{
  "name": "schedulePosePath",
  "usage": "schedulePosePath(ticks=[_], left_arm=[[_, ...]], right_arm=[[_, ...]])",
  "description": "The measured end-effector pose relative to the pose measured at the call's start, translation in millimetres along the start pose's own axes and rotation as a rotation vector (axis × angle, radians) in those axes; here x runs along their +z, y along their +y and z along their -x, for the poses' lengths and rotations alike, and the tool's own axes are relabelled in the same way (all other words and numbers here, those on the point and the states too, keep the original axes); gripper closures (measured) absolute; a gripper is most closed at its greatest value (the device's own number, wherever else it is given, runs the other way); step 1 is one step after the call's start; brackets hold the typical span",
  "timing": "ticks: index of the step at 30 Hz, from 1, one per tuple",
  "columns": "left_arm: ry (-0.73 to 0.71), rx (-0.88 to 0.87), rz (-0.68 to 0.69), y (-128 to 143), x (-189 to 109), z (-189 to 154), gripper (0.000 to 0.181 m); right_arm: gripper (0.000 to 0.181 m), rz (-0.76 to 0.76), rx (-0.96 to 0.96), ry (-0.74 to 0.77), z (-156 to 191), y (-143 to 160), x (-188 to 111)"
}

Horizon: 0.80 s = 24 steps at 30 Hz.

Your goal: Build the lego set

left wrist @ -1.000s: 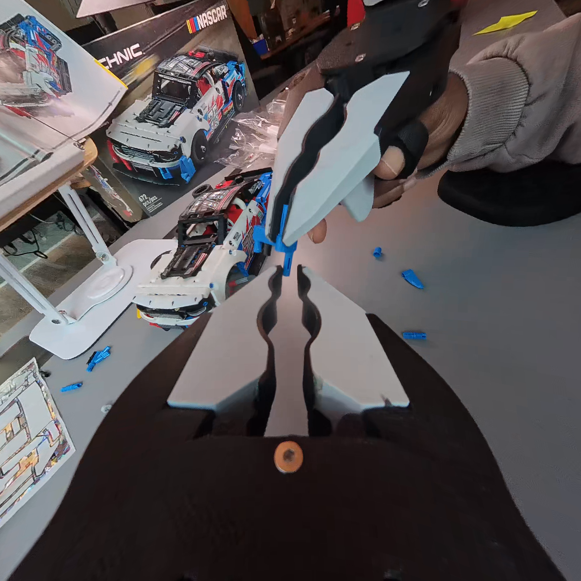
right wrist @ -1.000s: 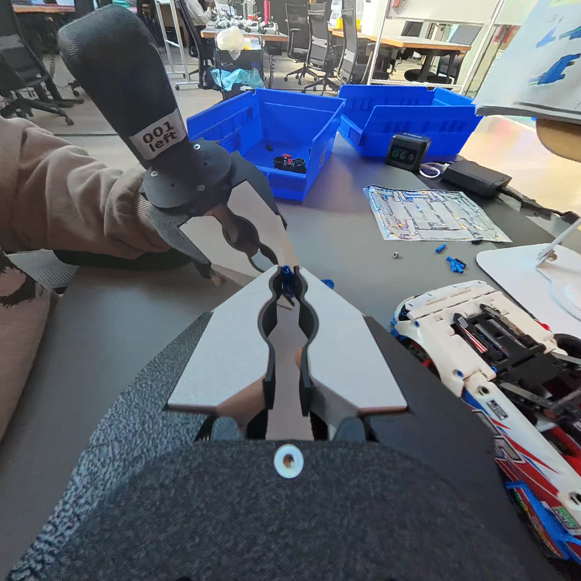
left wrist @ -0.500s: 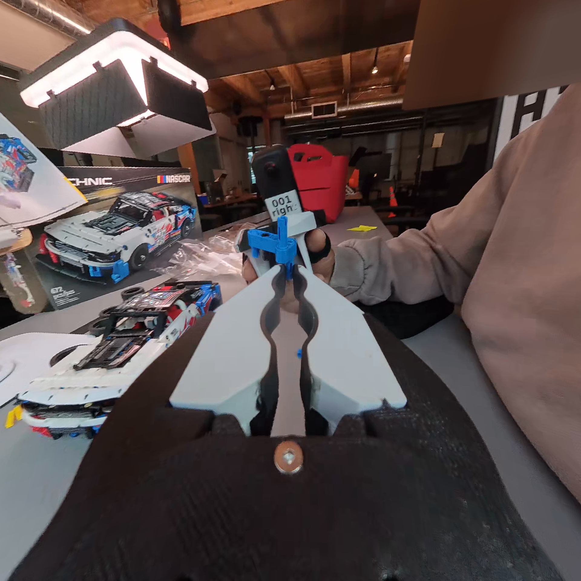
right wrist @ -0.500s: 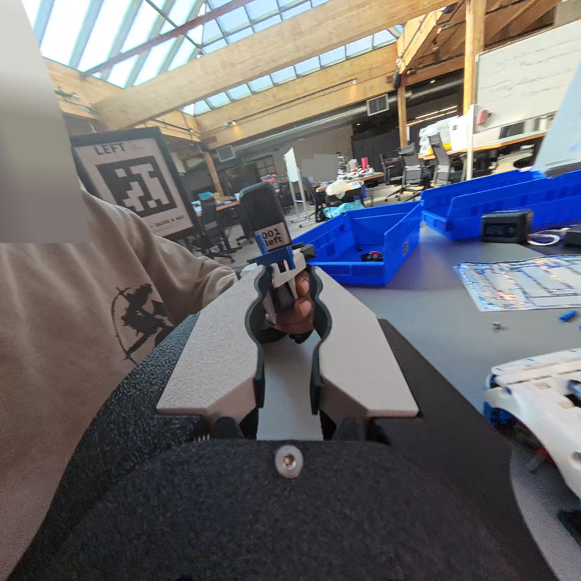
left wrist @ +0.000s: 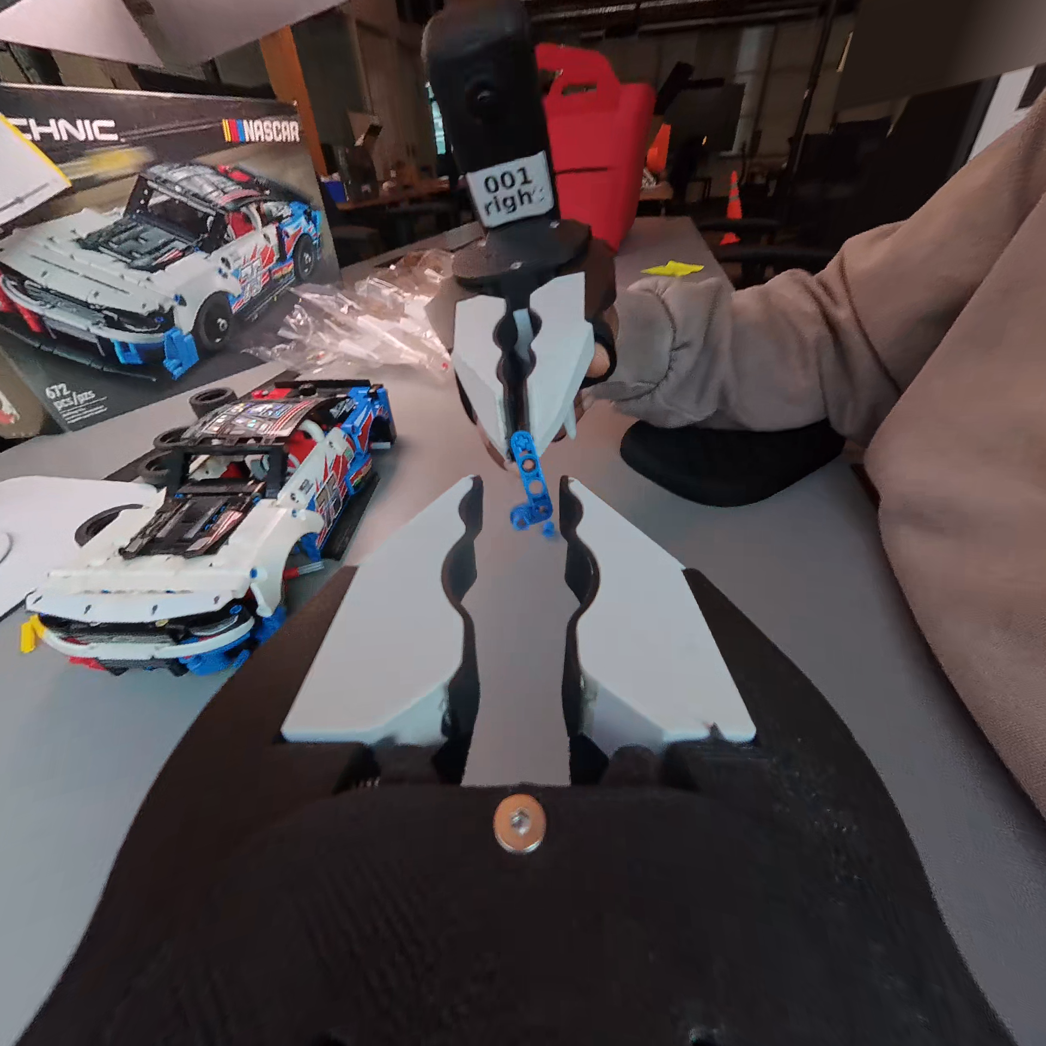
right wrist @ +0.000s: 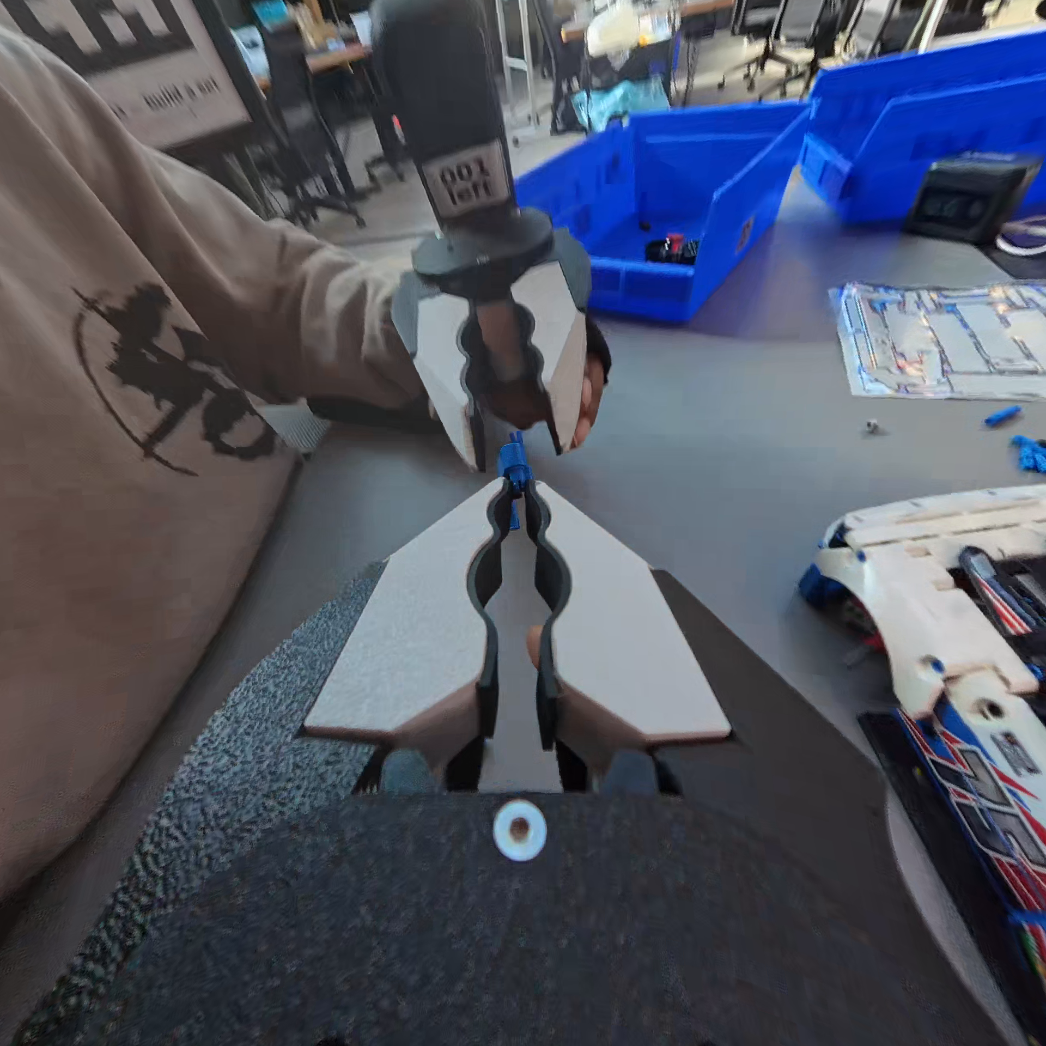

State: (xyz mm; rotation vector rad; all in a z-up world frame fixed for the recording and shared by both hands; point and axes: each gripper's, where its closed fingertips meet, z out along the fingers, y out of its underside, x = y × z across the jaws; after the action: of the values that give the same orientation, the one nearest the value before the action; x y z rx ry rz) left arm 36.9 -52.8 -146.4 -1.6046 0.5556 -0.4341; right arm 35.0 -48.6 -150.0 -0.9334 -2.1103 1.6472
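My right gripper (right wrist: 518, 484) is shut on a small blue L-shaped lego beam (right wrist: 512, 458), pinched at its tips. In the left wrist view the right gripper (left wrist: 518, 438) points down toward me with the beam (left wrist: 529, 481) hanging from it. My left gripper (left wrist: 519, 487) is open and empty, its fingers on either side of the beam's lower end without touching it. It faces me in the right wrist view (right wrist: 518, 455). The partly built white, blue and red lego car (left wrist: 226, 526) stands on the grey table to the left, and shows at the right in the right wrist view (right wrist: 934, 622).
The set's box (left wrist: 158, 226) and empty plastic bags (left wrist: 362, 328) lie behind the car. Two blue bins (right wrist: 651, 226), a sticker sheet (right wrist: 939, 345) and loose blue pins (right wrist: 1002, 416) sit on the far side. A white lamp base (left wrist: 45, 509) is beside the car. The tips of both grippers are at nearly the same place.
Half a second ago my left gripper was shut on the blue piece and the right was open. Now the right is shut on it and the left has opened. Both grippers tilted down toward the table.
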Motion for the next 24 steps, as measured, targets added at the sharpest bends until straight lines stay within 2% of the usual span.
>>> schedulePosePath(ticks=[3,6,10,16,24], left_arm=[[-0.028,0.062,0.130,22,3,5,0.155],[-0.022,0.092,0.337,59,8,5,0.156],[-0.022,0.097,0.501,90,8,5,0.156],[-0.030,0.083,0.553,99,6,7,0.157],[-0.023,0.046,0.546,97,3,8,0.158]], right_arm=[[0.179,0.198,-0.081,0.083,-11,32,5],[0.179,0.334,-0.138,0.119,-18,58,11],[0.179,0.427,-0.180,0.154,-28,74,15],[0.179,0.454,-0.177,0.164,-35,82,17],[0.173,0.410,-0.175,0.172,-36,74,17]])
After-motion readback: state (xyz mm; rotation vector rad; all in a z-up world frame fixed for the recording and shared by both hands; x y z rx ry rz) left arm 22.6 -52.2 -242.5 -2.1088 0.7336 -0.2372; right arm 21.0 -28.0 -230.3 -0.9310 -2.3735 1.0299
